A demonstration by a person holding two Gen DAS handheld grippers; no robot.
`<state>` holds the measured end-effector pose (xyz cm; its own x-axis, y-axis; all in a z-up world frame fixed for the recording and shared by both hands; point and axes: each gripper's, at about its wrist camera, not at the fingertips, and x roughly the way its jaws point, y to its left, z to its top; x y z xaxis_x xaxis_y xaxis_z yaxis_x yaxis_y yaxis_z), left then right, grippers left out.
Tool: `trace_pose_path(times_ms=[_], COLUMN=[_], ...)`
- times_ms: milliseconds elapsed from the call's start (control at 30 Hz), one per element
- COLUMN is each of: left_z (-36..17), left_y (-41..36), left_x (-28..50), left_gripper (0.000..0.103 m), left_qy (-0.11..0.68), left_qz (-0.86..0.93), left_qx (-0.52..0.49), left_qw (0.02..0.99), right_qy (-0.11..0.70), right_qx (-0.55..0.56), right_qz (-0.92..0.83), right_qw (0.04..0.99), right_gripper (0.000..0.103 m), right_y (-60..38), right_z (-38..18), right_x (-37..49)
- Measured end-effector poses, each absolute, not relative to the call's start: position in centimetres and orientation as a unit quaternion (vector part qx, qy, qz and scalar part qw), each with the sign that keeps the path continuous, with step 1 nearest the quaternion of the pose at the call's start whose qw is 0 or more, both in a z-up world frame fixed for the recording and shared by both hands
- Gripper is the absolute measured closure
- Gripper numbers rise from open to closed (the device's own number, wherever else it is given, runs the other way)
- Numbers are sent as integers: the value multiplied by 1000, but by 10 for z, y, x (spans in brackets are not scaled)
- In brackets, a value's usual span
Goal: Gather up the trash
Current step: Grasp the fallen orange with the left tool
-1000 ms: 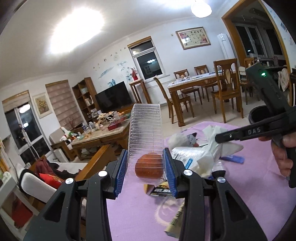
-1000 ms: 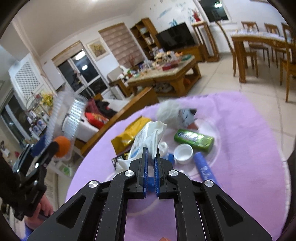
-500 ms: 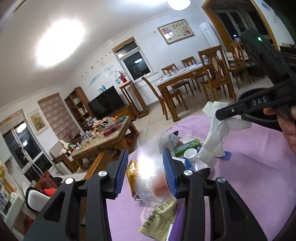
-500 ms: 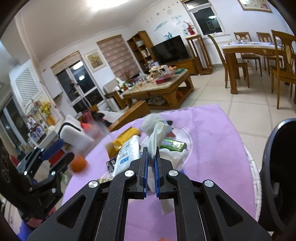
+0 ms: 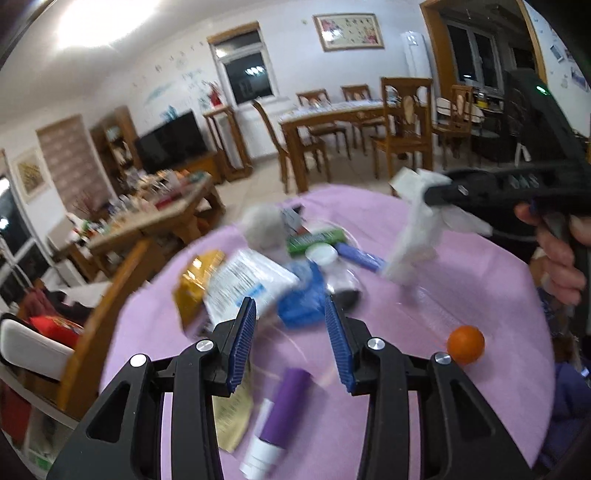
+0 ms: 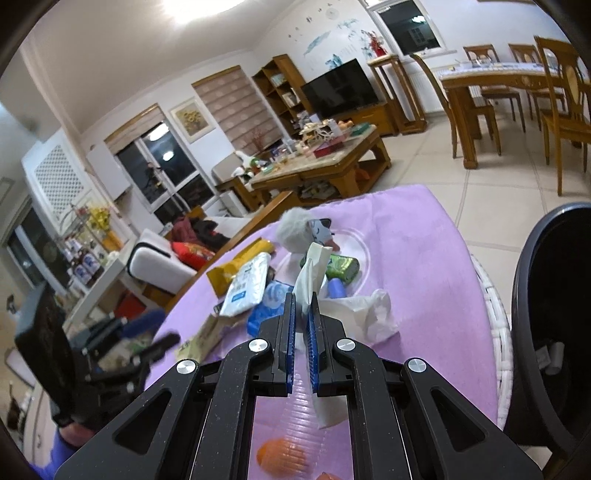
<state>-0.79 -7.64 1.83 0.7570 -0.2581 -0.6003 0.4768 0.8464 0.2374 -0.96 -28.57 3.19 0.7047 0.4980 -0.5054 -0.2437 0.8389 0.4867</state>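
While the white tissue (image 6: pixel 314 273) is pinched above the purple worktop (image 6: pixel 417 258) by the right gripper (image 6: pixel 302 321), transfer to the black bin (image 6: pixel 546 314) beside it is judged next. Nothing is held between the parted left gripper (image 5: pixel 290 343), above the remaining litter.

White walls, tiled floor (image 6: pixel 491 192), wooden dining table (image 5: pixel 332 114), television (image 6: pixel 338 86), ceiling light (image 5: pixel 99 22)

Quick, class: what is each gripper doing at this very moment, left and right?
Left gripper: open, nothing between its pads.
Right gripper: closed on a white tissue.
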Motion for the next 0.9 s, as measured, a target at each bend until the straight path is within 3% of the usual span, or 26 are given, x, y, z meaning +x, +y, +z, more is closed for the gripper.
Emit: trace_pose_path(times_ms=[267, 467, 900], left_z=[-12, -29, -57], left_y=[-95, -143, -159], left_x=[-30, -50, -44], left_gripper=[63, 62, 64], left_qy=[356, 345, 418], left_qz=[-310, -341, -397], left_qx=[153, 226, 198], left_qw=[868, 845, 792], right_qy=[348, 335, 346], right_qx=[201, 203, 206], right_qz=[200, 197, 206], right_qw=[894, 899, 892], right_gripper=[96, 96, 96], right_y=[-280, -280, -284], right_z=[20, 30, 21], right_x=[2, 1, -4])
